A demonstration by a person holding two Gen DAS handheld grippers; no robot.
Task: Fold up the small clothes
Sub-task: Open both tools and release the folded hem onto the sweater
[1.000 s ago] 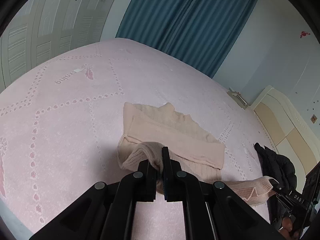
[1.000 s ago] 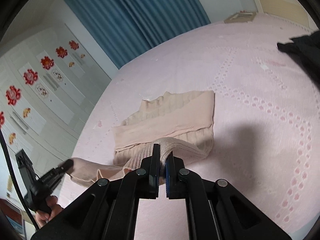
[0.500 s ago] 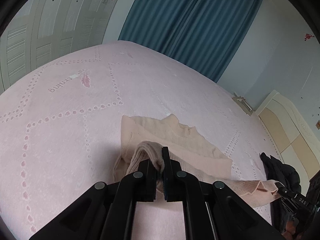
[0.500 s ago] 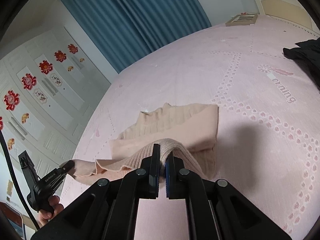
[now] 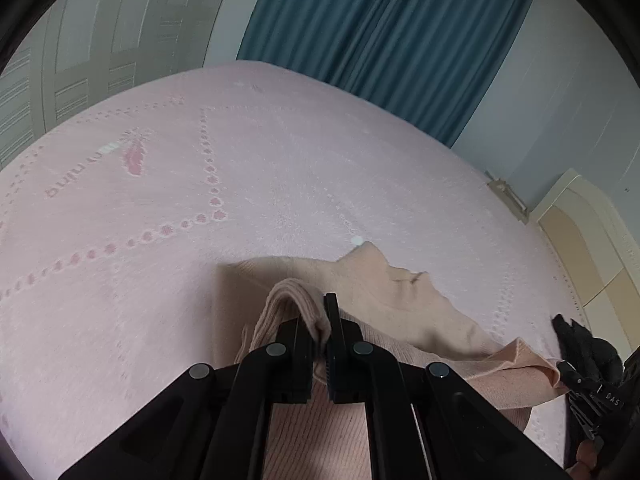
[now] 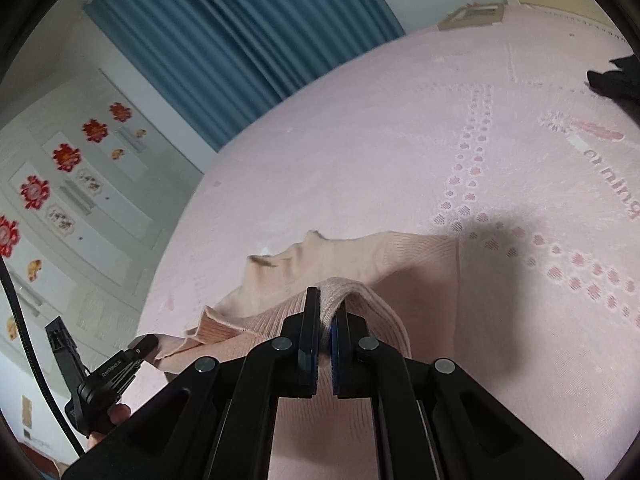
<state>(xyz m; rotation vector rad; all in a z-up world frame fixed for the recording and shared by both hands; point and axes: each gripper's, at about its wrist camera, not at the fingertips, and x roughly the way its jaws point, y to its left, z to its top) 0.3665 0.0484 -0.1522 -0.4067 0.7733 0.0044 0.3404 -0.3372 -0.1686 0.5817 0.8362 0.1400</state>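
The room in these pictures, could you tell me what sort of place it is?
Most likely a bedroom at home: a wide bed with a pink patterned bedspread, blue curtains, and wardrobe doors with flower stickers.

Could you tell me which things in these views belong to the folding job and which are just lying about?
Part of the job:
- beige knit sweater, its hem pinched at two corners
- left gripper, shut on the hem
- right gripper, shut on the hem
- pink bedspread, the folding surface

Just lying about:
- black garment near the bed's edge
- small white scrap beside the collar
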